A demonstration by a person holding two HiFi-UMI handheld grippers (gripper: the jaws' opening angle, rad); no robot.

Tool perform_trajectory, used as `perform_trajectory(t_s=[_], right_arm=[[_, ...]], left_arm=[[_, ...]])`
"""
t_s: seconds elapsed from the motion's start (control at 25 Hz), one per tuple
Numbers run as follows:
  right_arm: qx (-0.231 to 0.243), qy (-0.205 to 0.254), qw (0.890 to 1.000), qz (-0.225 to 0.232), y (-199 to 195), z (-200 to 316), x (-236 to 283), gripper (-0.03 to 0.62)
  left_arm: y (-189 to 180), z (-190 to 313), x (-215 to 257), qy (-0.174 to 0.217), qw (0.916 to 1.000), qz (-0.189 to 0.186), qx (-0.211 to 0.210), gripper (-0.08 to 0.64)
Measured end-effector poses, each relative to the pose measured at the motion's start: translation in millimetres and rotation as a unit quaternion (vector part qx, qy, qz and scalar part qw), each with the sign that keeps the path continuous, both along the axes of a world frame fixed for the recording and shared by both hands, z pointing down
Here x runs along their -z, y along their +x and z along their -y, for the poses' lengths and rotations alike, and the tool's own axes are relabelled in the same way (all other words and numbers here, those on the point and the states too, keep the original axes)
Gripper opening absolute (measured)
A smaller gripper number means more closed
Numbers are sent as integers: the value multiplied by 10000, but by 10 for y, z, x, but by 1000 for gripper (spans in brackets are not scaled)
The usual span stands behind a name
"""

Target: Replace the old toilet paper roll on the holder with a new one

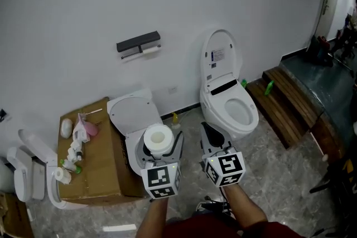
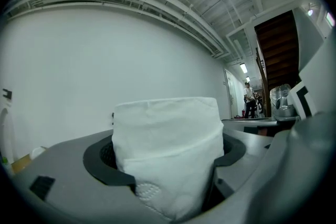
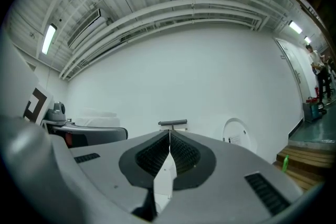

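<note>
White wall fills the far side of the head view, and a dark toilet paper holder (image 1: 139,44) is fixed to it with a white old roll (image 1: 149,49) on its bar. Below and to its right, a white toilet (image 1: 230,106) stands against the wall with its lid up. Wooden steps (image 1: 285,102) lie further right, with a small green bottle (image 1: 269,87) at their near end. At the left, a cardboard box (image 1: 96,161) on the floor carries a scatter of small items, and another toilet seat (image 1: 131,114) leans beside it. The left hand-held gripper (image 1: 162,147) points towards the wall with the new roll (image 1: 158,138) standing upright between its widely spread jaws, well short of the holder. The right hand-held gripper (image 1: 206,130) is just beside it, jaws pressed together.

From the left gripper view, the new roll (image 2: 167,152) fills the middle, clasped from both sides by the dark pads of the left hand-held gripper (image 2: 167,165). A person (image 2: 249,99) stands far down the corridor at right.

From the right gripper view, the right hand-held gripper (image 3: 169,152) has its jaws closed with nothing between them. Past its tip the toilet paper holder (image 3: 172,123) shows on the wall, with the toilet (image 3: 236,131) and the wooden steps (image 3: 304,160) to the right.
</note>
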State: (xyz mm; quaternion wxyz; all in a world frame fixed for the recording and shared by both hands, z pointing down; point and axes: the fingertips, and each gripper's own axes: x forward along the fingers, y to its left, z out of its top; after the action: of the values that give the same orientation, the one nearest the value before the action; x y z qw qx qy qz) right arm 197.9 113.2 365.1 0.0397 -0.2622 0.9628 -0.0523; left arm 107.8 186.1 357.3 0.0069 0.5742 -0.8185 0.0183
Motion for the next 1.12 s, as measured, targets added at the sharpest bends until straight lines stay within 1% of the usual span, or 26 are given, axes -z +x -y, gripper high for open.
perform_trajectory(t_s=[0.12,0.32,0.6,0.76,0.92,1.12], right_arm=[[29,-18,10000,-13,-24,197,-31,18],[-24,-73,9999,-73,-123,462,-125,20],[-360,-84,9990,-244,-368,982,-269,20],[-504,-24,9980,-371,-636,1265,-252,20],[-570,70,9973,-452,-1020,1502,-191,19],[-587,54,9969,-525,-1584,1730,-150,20]], left_arm=[[-24,181,-31,-27,10000,-60,38,446],[-124,485,-130,-70,9999,-102,-24,446],[-417,1111,-265,-44,9991,-214,-364,445],[-691,1462,-258,27,9981,-309,-537,446],[-1022,1773,-196,116,9970,-337,-688,446],[-1585,1998,-160,148,9964,-427,-712,446]])
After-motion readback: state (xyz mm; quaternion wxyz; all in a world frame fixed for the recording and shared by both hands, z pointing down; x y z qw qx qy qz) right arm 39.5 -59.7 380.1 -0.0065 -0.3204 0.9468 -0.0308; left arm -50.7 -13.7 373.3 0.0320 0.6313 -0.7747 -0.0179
